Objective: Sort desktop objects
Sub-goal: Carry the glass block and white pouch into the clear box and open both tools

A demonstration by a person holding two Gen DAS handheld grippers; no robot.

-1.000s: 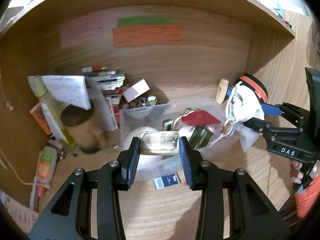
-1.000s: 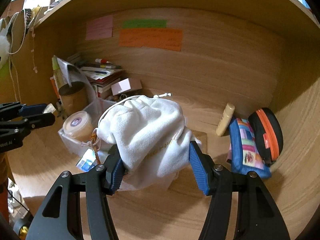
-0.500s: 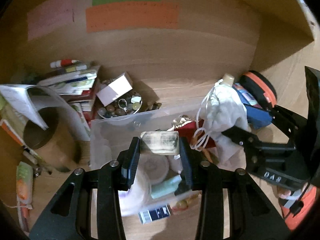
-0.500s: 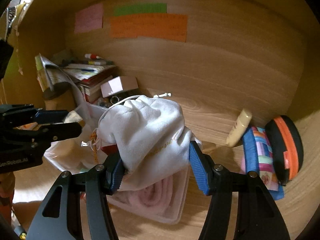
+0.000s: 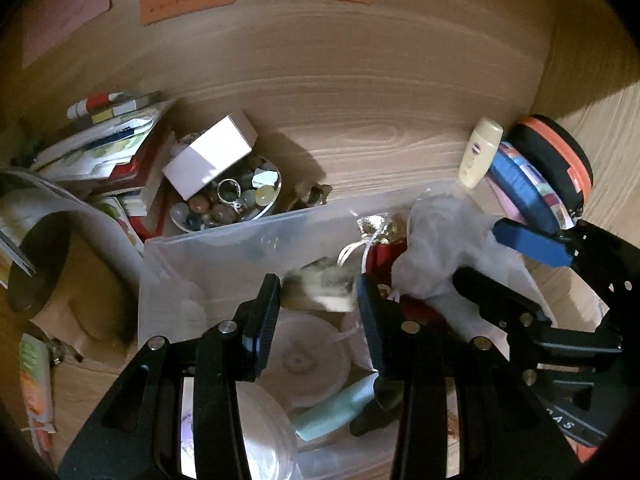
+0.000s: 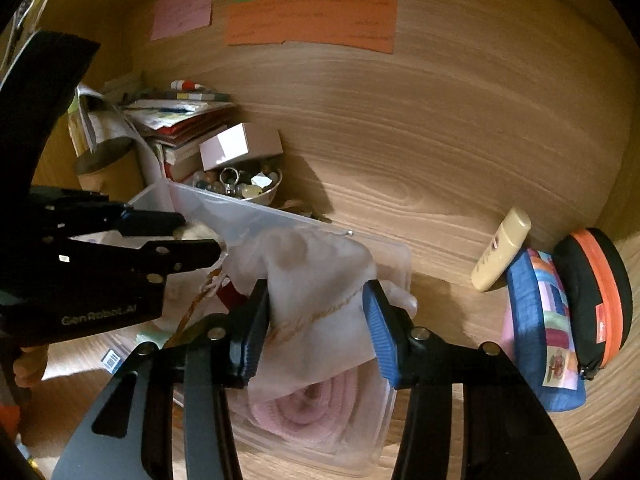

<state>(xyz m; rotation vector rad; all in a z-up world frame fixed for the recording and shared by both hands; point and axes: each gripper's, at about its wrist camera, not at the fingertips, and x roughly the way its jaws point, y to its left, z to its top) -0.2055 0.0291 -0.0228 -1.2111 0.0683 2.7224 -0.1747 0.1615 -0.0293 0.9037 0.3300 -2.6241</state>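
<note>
Paper cup [image 5: 60,280]: standing at the far left on the desk [image 5: 380,136], beside a leaning stack of books [image 5: 116,148].
Bowl [image 5: 236,200]: sitting just behind the bin, holding beads and a ring, with a small white box [image 5: 210,154] resting on its rim.
Clear plastic bin [image 5: 224,252]: lying in the middle of the desk, holding round white tubs, a pale green tube [image 5: 332,416], a red pouch and a rolled pink cloth [image 6: 316,408].
Left hand-held gripper [image 5: 318,300]: hanging over the bin with its fingers parted; a small blurred block [image 5: 324,288] is showing between the tips, and whether the pads are touching it cannot be told.
White drawstring bag [image 6: 320,292]: being clamped between the pads of the right hand-held gripper [image 6: 316,320] and hanging over the right half of the bin, above the pink cloth.
Cream bottle [image 6: 500,256]: leaning at the back right, just beside the blue pencil case [image 6: 540,328].
Round black case [image 6: 596,292]: standing on edge at the far right, its orange zip band showing, touching the pencil case.
Sticky notes [image 6: 312,20]: hanging on the back wall, pink, green and orange.
</note>
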